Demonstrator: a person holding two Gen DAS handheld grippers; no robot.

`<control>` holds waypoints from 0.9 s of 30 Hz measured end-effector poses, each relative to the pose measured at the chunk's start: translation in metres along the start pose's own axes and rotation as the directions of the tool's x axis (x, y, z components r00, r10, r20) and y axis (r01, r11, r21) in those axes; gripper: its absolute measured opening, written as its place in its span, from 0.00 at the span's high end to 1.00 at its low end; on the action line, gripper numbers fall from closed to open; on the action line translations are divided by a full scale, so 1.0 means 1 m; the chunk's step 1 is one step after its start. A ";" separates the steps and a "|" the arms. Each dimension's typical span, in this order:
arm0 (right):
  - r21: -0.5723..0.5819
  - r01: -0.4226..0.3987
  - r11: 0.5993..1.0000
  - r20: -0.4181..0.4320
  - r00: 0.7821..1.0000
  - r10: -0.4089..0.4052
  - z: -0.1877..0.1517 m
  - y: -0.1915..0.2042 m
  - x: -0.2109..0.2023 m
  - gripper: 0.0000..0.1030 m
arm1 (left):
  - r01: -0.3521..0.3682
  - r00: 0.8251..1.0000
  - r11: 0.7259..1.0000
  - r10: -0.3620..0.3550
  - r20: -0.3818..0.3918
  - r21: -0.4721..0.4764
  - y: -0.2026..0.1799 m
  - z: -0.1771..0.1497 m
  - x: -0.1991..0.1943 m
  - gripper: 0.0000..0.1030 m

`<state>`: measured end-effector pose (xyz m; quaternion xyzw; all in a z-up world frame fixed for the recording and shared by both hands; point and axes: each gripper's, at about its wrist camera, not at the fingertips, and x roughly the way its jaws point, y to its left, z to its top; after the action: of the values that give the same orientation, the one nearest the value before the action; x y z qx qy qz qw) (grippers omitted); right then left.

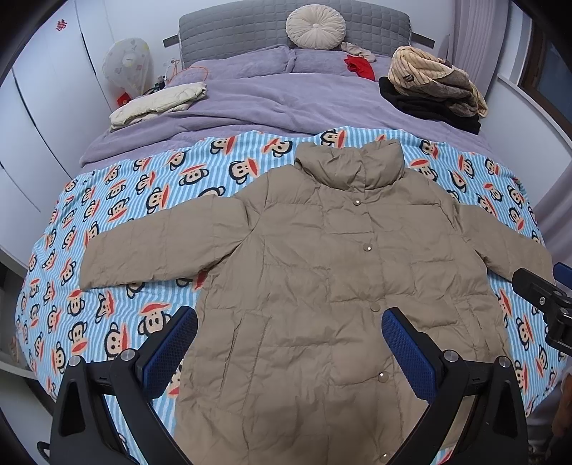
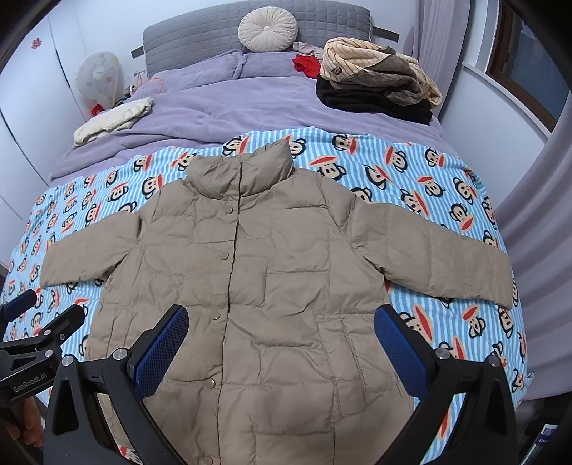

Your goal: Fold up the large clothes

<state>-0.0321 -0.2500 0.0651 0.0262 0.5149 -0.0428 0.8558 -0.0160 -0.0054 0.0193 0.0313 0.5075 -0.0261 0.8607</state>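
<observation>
A bed [image 1: 150, 118] fills the room, with a grey quilted headboard [image 1: 232, 28] against a pale wall and a round cream cushion [image 1: 315, 25] leaning on it. White wardrobe doors [image 1: 43, 107] line the left side. A grey curtain [image 2: 536, 221] hangs at the right beside a dark-framed window [image 2: 525, 57]. Light is soft and even.

Tan quilted puffer jacket [image 1: 314, 272] [image 2: 250, 272] lies flat, front side up, on my bed's blue-striped monkey-print blanket [image 1: 118, 200] [image 2: 411, 171]. Stand-up collar points toward headboard, hem toward me. Front closed, row of round snaps running down centre. Both sleeves spread out sideways, angled slightly down, cuffs resting on blanket. Fabric lightly wrinkled, unfolded. Slanted pocket seam visible on lower panel in right wrist view.
</observation>
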 end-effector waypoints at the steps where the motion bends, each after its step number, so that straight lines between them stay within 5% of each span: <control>1: 0.000 0.001 1.000 0.000 1.000 -0.001 0.000 0.000 0.000 0.00 | 0.000 1.000 1.000 0.000 0.000 0.000 0.000 -0.001 0.000 0.00; 27: 0.000 0.002 1.000 0.000 1.000 -0.002 -0.001 0.001 -0.001 0.00 | 0.005 1.000 1.000 -0.005 -0.006 -0.012 0.009 -0.007 -0.004 0.00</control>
<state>-0.0333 -0.2492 0.0656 0.0255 0.5148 -0.0438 0.8558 -0.0233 0.0045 0.0200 0.0249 0.5104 -0.0250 0.8592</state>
